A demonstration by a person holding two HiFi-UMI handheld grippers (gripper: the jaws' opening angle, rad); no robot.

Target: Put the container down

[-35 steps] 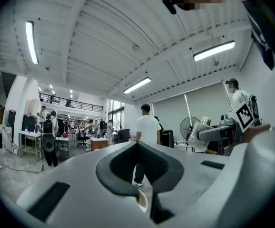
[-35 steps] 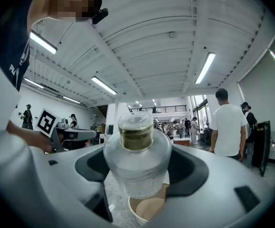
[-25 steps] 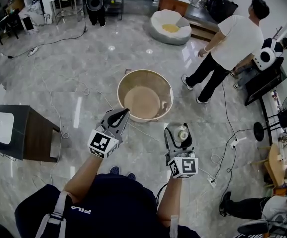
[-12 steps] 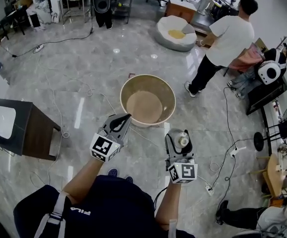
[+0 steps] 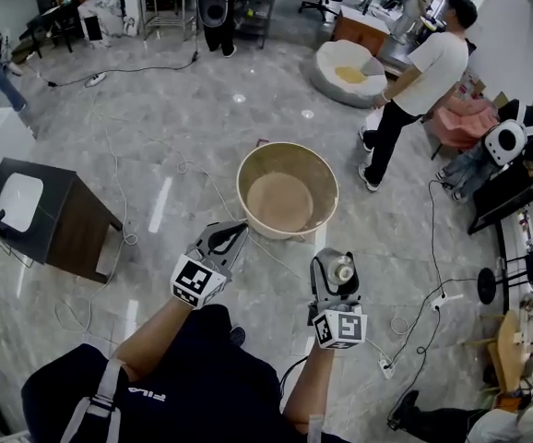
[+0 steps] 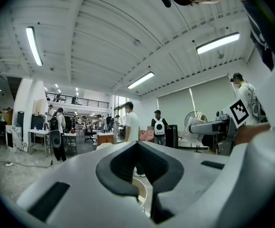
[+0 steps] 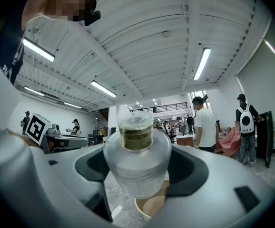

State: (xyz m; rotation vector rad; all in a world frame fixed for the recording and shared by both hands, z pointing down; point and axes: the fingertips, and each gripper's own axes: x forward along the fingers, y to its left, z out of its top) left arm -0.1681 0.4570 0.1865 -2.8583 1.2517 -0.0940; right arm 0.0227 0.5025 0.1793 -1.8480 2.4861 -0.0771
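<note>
My right hand-held gripper [image 5: 338,260] is clenched on the container [image 5: 343,272], a frosted, see-through bottle with a yellowish neck and a clear cap. In the right gripper view the two dark pads press its round body from either side [image 7: 139,169]. The container [image 7: 137,153] stands upright between them, cap toward the ceiling. Its base is cut off by the jaws, so I cannot tell what shape the bottom has. From the head view I see only its cap and shoulders.

The container hangs in the air over the grey marble floor [image 5: 156,137], near the big beige tub [image 5: 261,164] but short of its rim and to its right. In the right gripper view a piece of the tub [image 7: 149,209] peeks out under the bottle, and the rest is covered.

My left hand-held gripper [image 5: 232,233] points at the tub's near edge, close to it; I cannot tell from above whether they touch. Its own view shows the jaws drawn together [image 6: 139,148] with nothing between them. Only a slim gap lower down shows a sliver of the tub's rim [image 6: 144,198].

To my left stands a dark desk [image 5: 64,238] with a white thing on top that I cannot make out. A person in a white shirt [image 5: 428,63] stands beyond the tub. Thin cables [image 5: 110,155] trail across the floor.
</note>
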